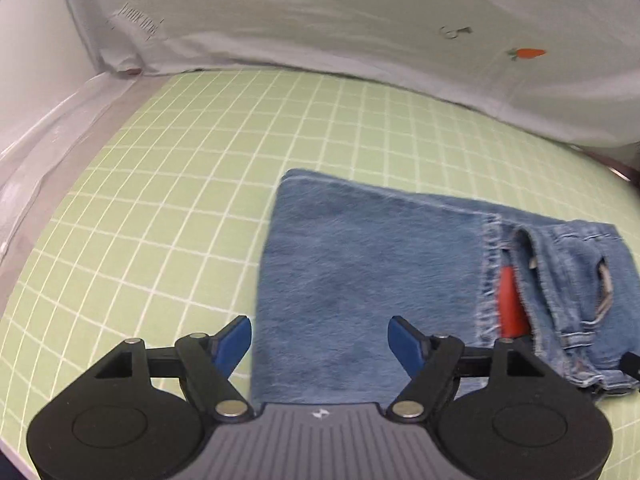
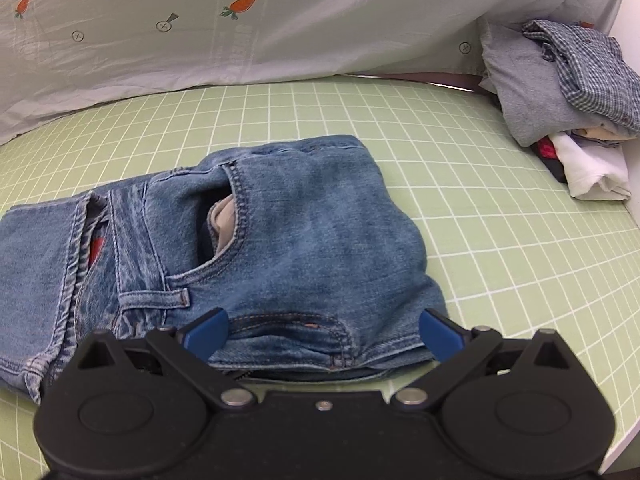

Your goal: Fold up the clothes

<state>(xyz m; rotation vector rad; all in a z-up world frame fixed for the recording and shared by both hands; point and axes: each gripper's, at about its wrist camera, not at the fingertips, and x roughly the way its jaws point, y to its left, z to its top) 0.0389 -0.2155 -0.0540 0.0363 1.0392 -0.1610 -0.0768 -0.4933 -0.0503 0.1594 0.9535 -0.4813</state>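
Jeans (image 2: 280, 240) lie folded into a compact bundle mid-frame on the green gridded counter (image 2: 500, 220), both left tongs (image 1: 320, 344) and right tongs (image 2: 324, 332) spread wide and empty above them, so any further fold wants edges kept aligned.

The jeans (image 2: 288, 240) are faded blue denim (a red patch shows inside the fold). The mat (image 1: 160, 200) is pale green with a white grid. The backdrop sheet (image 2: 320, 32) is light grey with orange carrots.
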